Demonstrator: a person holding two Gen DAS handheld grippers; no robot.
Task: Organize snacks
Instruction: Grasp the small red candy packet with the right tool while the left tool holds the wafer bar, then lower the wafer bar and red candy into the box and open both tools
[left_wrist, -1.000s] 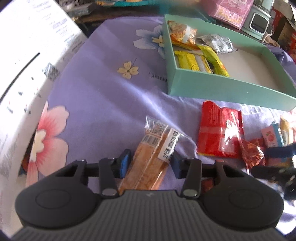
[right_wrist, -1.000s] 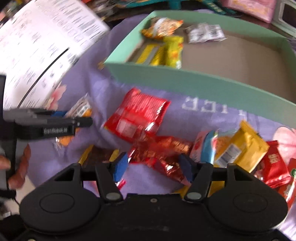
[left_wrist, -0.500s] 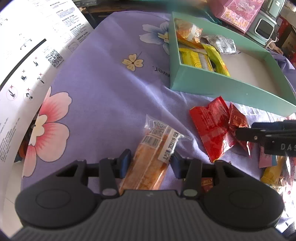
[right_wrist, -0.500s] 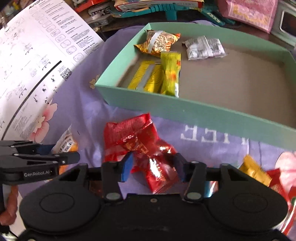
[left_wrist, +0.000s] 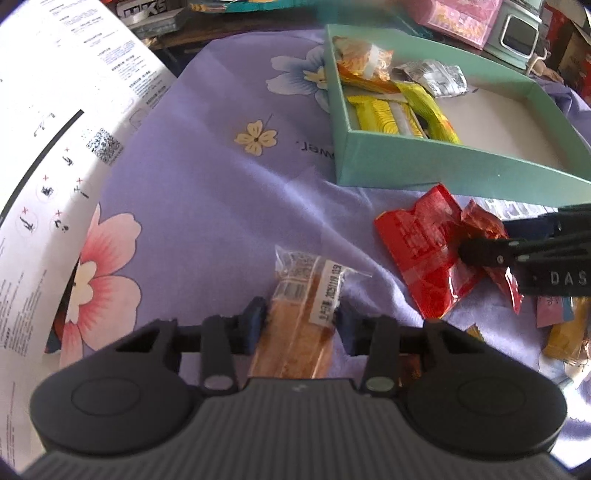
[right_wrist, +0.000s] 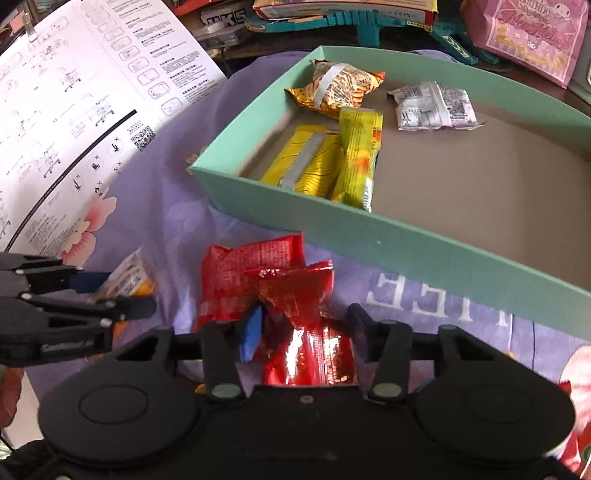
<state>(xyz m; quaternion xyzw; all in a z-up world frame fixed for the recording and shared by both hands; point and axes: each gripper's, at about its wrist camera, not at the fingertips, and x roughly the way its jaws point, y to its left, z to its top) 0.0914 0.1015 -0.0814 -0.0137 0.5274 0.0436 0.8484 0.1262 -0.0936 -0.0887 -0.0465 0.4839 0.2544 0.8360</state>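
Lifting from here is judged risky on both sides. The right gripper (right_wrist: 304, 326) is seen with its fingers set either side of a shiny red packet (right_wrist: 295, 291), the left pad touching the foil and the right pad just beside it; whether the foil is truly pinched cannot be told. A second red packet (right_wrist: 240, 273) lies under and beside the first, on the side away from the teal box (right_wrist: 369, 240). It is judged that the two could be dragged together, or that the crinkled foil could slip out on the way over the box wall.

The left gripper (left_wrist: 299, 325) is seen with its fingers bracketing a tan bar (left_wrist: 303, 317) in clear wrap. The bar lies between the pads, its printed end pointing toward the box, well apart from it. The left pad touches the wrap; contact on the right pad is not clear, so a firm grasp cannot be confirmed. Only the near end is flanked, so sagging or pivoting of the long bar is judged likely if it is raised.

Inside the box, yellow packets (right_wrist: 332, 162) sit at the corner nearest the bar. The cloth (left_wrist: 207, 206) is wrinkled and could be snagged.
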